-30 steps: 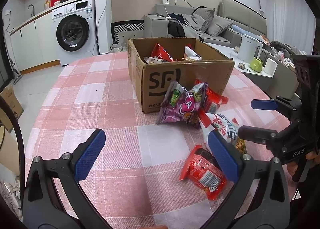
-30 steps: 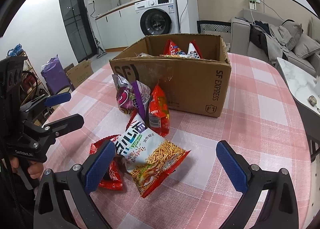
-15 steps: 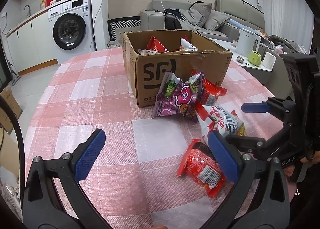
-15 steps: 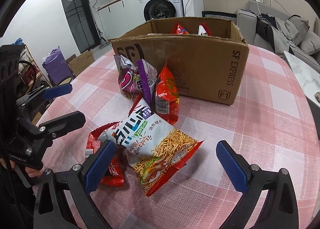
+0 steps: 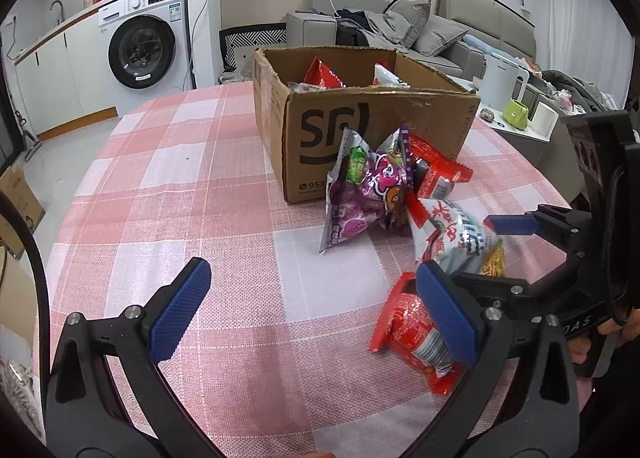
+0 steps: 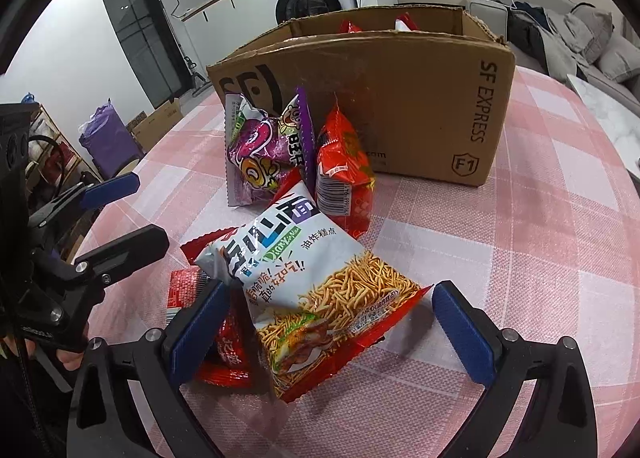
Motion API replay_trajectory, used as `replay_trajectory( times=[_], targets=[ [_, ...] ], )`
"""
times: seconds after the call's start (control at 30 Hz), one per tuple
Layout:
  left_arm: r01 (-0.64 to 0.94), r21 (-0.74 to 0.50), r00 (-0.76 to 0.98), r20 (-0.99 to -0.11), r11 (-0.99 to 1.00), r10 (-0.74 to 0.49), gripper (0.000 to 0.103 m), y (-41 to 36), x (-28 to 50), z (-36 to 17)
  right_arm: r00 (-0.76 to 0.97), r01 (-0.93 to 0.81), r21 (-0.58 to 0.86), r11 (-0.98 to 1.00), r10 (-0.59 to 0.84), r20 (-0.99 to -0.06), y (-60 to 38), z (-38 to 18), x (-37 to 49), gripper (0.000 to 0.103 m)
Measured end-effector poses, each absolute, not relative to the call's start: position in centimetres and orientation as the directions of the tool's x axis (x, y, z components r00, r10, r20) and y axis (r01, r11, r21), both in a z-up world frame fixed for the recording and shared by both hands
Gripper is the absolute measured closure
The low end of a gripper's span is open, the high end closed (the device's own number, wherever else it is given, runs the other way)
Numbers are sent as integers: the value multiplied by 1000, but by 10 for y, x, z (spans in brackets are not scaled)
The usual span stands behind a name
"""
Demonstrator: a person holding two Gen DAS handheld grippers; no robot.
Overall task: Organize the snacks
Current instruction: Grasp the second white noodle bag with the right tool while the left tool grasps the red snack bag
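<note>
An open cardboard box [image 5: 372,126] [image 6: 400,98] with several snack packs inside stands on the checked table. In front of it lie a purple pack [image 5: 360,194] [image 6: 260,150], a red pack leaning on the box [image 5: 434,174] [image 6: 344,170], a white noodle-snack bag [image 5: 452,234] [image 6: 320,290] and a flat red pack [image 5: 412,334] [image 6: 224,342]. My right gripper [image 6: 332,326] is open, low over the table, its fingers on either side of the noodle bag. My left gripper [image 5: 312,310] is open and empty, its right finger over the flat red pack.
The pink checked tablecloth [image 5: 192,186] covers a round table. A washing machine [image 5: 144,42] and counter stand at the back left, a sofa [image 5: 400,30] behind the box. A side table with a kettle [image 5: 502,84] and cups is to the right.
Both grippers have moved forward and lower toward the snacks. The right gripper's fingers now straddle the noodle bag. No pack has moved.
</note>
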State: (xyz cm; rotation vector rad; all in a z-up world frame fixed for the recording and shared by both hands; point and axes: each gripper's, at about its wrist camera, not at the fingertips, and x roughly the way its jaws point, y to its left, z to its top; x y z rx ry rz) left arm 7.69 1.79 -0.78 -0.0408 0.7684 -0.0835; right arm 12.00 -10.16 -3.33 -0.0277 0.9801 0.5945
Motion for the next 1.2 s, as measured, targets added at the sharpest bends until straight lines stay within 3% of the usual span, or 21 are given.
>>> replay_trajectory(
  times=[0.23, 0.43, 0.7, 0.73, 0.77, 0.97, 1.2],
  targets=[
    [61, -71, 706, -702, 996, -93, 1, 19, 81, -15, 425, -492, 239, 837, 470, -773, -98, -32, 119, 2],
    [62, -74, 700, -707, 995, -97, 1, 19, 82, -18, 446, -503, 240, 830, 487, -751, -99, -27, 118, 21],
    [93, -94, 691, -711, 991, -133, 1, 17, 83, -19, 420, -540, 256, 802, 521, -743, -105, -23, 115, 28],
    [94, -92, 692, -710, 991, -131, 1, 17, 83, -19, 417, -545, 261, 797, 528, -740, -107, -21, 116, 33],
    [94, -89, 692, -710, 992, -130, 1, 17, 83, -18, 413, -552, 273, 788, 543, -732, -109, -19, 116, 51],
    [111, -107, 682, -716, 988, -154, 1, 16, 82, -19, 421, -568, 251, 784, 539, -730, -113, -11, 113, 52],
    [184, -128, 622, -752, 975, -216, 1, 6, 84, -27, 435, -556, 223, 800, 510, -742, -103, -14, 115, 40]
  ],
)
